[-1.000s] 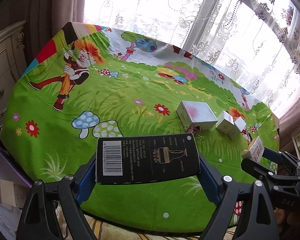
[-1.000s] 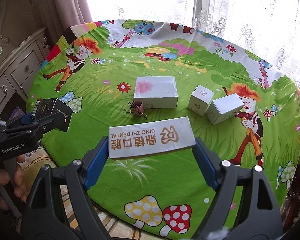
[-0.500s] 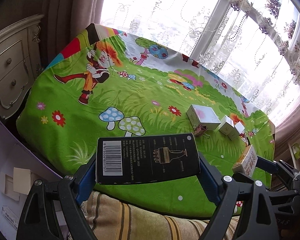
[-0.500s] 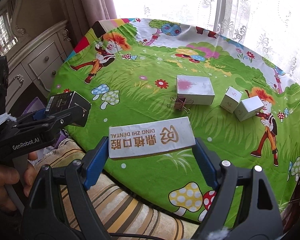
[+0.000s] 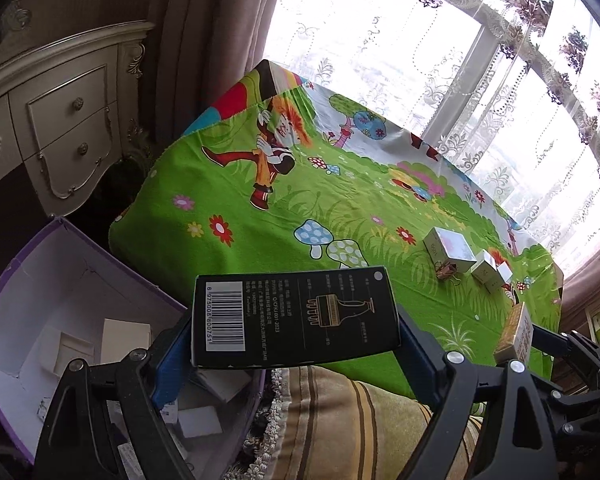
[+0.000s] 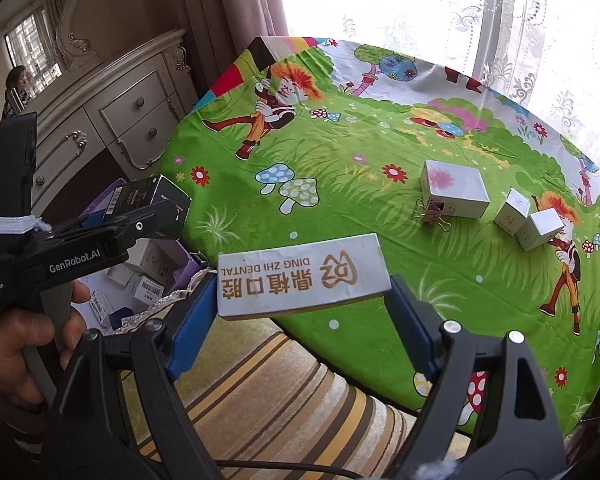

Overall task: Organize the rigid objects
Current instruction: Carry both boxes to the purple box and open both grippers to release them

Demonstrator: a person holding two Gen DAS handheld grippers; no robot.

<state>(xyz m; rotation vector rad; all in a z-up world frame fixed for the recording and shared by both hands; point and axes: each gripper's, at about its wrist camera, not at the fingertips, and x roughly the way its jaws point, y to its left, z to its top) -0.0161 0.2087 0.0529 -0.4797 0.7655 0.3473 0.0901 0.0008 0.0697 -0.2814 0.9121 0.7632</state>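
We had the left tongs (image 5: 296,324) clamped on the black box (image 5: 294,320), its long axis crosswise between the jaws, and the right tongs (image 6: 300,280) gripping the white dental box (image 6: 300,278) likewise. The purple bin (image 5: 40,280) lay below and left of the bench (image 5: 300,208), so we judged the left hand nearer.

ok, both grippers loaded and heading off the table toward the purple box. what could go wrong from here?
Three risks, as judgement:
1. The black box and the white dental box are pinched only at their ends; either could pivot or slip.
2. The purple box already holds cartons, so a drop may land crooked.
3. The left gripper and right gripper are close; they could clash.
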